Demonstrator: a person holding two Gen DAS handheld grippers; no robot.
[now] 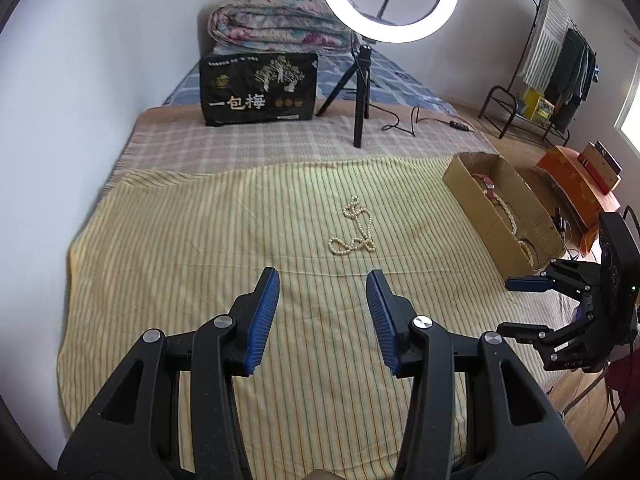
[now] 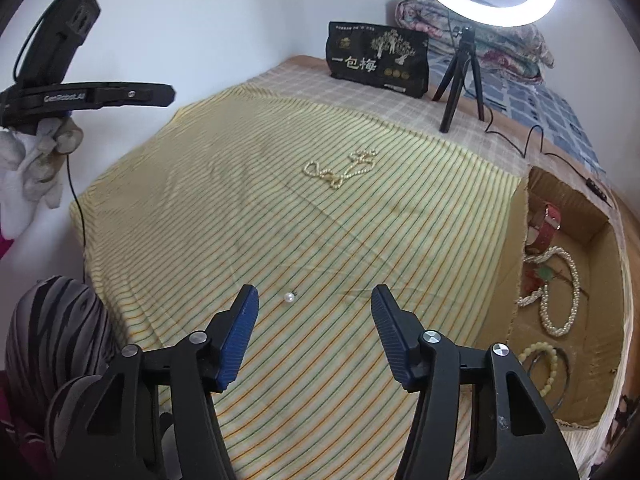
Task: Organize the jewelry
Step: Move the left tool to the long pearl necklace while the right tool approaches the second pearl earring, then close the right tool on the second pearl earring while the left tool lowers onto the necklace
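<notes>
the right tool (image 2: 314, 304) is hanging partly open and empty, its ribbed blue pads either side of a small loose pearl (image 2: 289, 298) on the bed's striped cloth (image 2: 200, 200); round and smooth, that bead is likely to roll or squirt out from a pinch. the left tool (image 1: 323, 290) is also standing partly open with nothing in it, just short of the tangled pearl necklace (image 1: 352, 232), whose limp loops may be snagging the soft, wrinkled cloth, while the cardboard box (image 1: 470, 204) at the right is already holding other jewelry.

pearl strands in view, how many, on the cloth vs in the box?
2, possibly more: one pearl strand lies tangled mid striped cloth; one looped strand lies in the cardboard box. The box wall may hide others.
</notes>
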